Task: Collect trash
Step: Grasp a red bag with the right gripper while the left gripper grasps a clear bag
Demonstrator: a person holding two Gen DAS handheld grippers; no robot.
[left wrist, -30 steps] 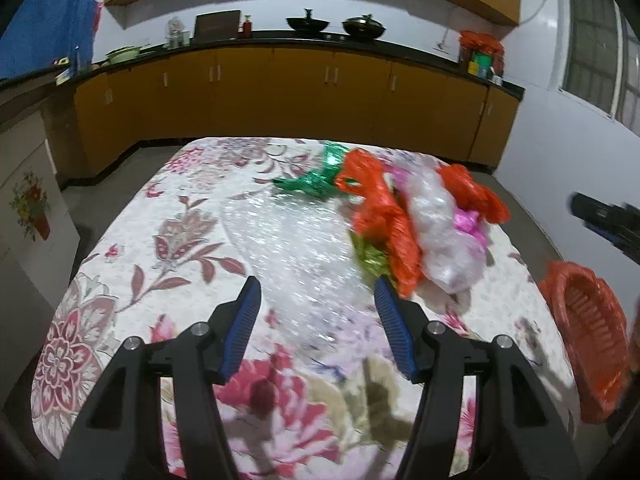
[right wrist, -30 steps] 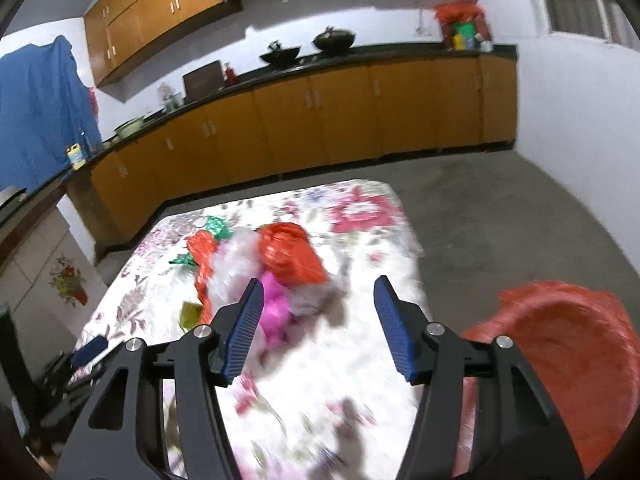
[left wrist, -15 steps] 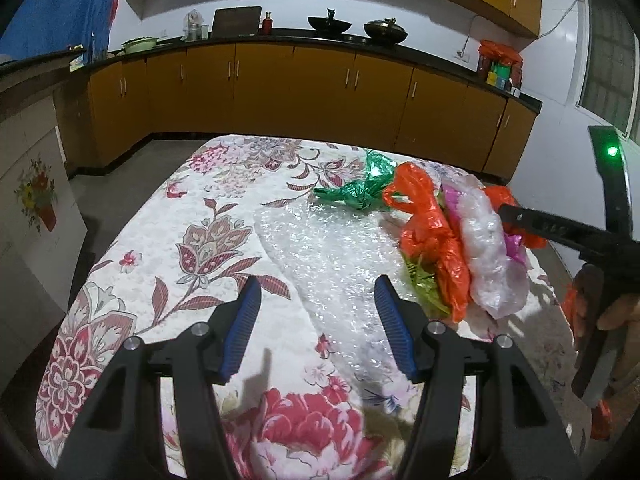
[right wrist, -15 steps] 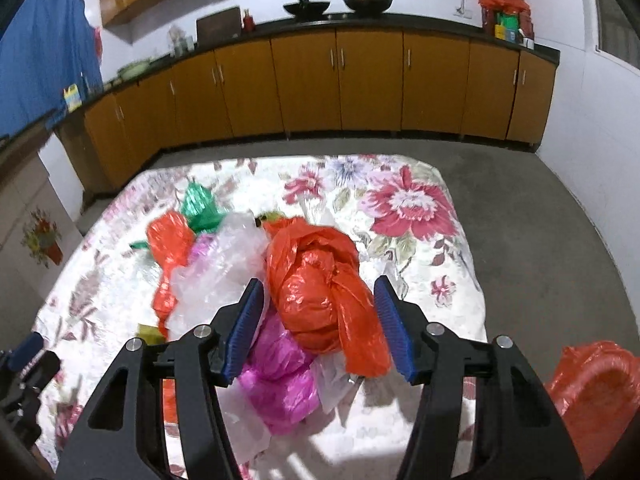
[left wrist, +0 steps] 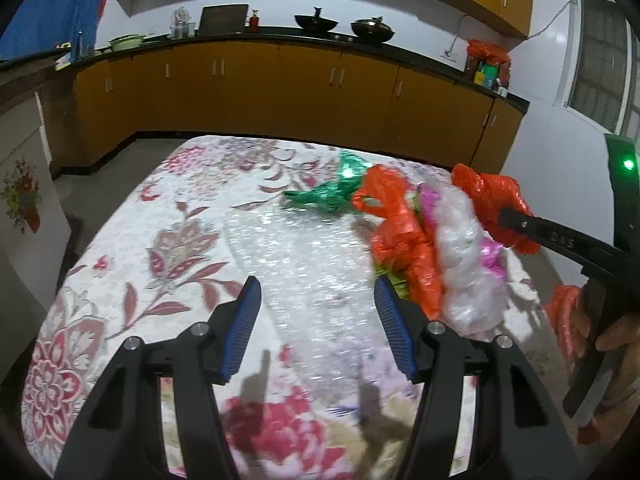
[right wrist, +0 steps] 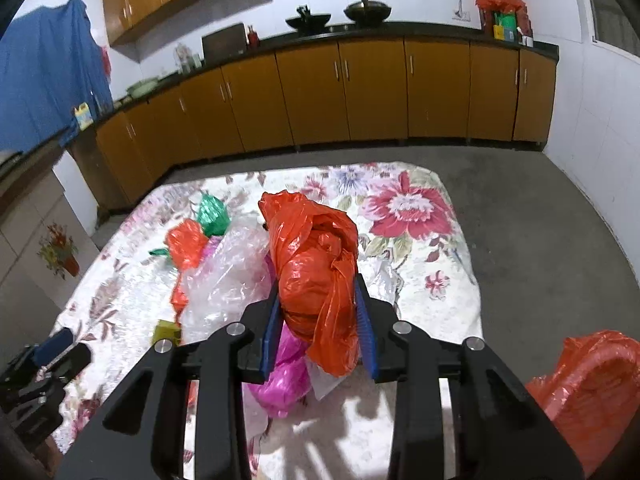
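Note:
A pile of plastic trash lies on a floral-clothed table [left wrist: 120,280]. My right gripper [right wrist: 318,320] is shut on a crumpled orange plastic bag [right wrist: 316,272], which also shows in the left wrist view [left wrist: 494,200]. Beside it lie a clear plastic bag [right wrist: 228,276], a pink bag [right wrist: 286,376], another orange bag [left wrist: 400,232] and a green foil wrapper [left wrist: 332,194]. My left gripper [left wrist: 318,320] is open and empty above a sheet of bubble wrap [left wrist: 304,264].
An orange basket [right wrist: 592,392] lined with an orange bag stands at the table's right side on the floor. Wooden cabinets [right wrist: 360,92] with a dark counter run along the far wall. Grey floor lies beyond the table.
My right gripper has moved forward and closed on the orange bag. My left gripper stays open over the bubble wrap, shifted slightly.

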